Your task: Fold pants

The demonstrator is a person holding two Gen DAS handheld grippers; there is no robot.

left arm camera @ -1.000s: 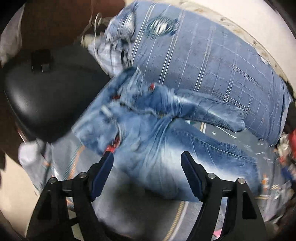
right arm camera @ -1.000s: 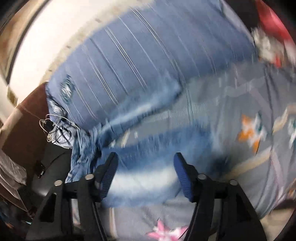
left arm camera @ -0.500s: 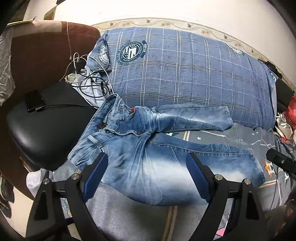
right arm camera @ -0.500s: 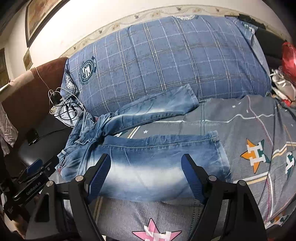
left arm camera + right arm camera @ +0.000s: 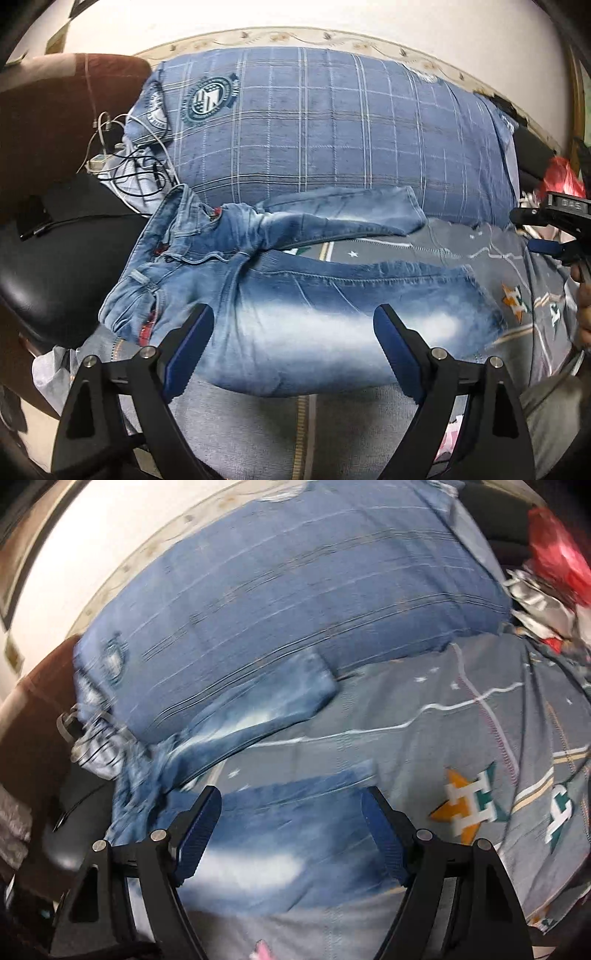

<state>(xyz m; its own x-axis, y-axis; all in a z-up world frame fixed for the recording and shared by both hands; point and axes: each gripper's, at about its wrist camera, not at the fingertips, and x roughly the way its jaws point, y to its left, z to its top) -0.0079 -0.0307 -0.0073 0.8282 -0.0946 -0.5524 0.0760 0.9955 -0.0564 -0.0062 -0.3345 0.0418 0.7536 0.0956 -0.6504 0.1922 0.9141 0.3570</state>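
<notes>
A pair of faded blue jeans (image 5: 295,295) lies spread on the grey bedspread (image 5: 369,424), waistband to the left, legs running right and apart from each other. The far leg (image 5: 351,218) rests against a pillow. My left gripper (image 5: 293,332) is open and empty, hovering over the near leg's thigh. My right gripper (image 5: 291,819) is open and empty above the near leg (image 5: 277,830) near its hem; that view is motion-blurred. The right gripper also shows at the right edge of the left wrist view (image 5: 546,232).
A big blue plaid pillow (image 5: 332,125) lies along the wall behind the jeans. A black chair seat (image 5: 48,258) and tangled charger cables (image 5: 125,158) sit at the left. Red and silver bags (image 5: 546,554) lie at the far right of the bed.
Both grippers stay open. The left view has closed in a little on the jeans. The right gripper has swung right and forward toward the near leg's hem, blurring its view.
</notes>
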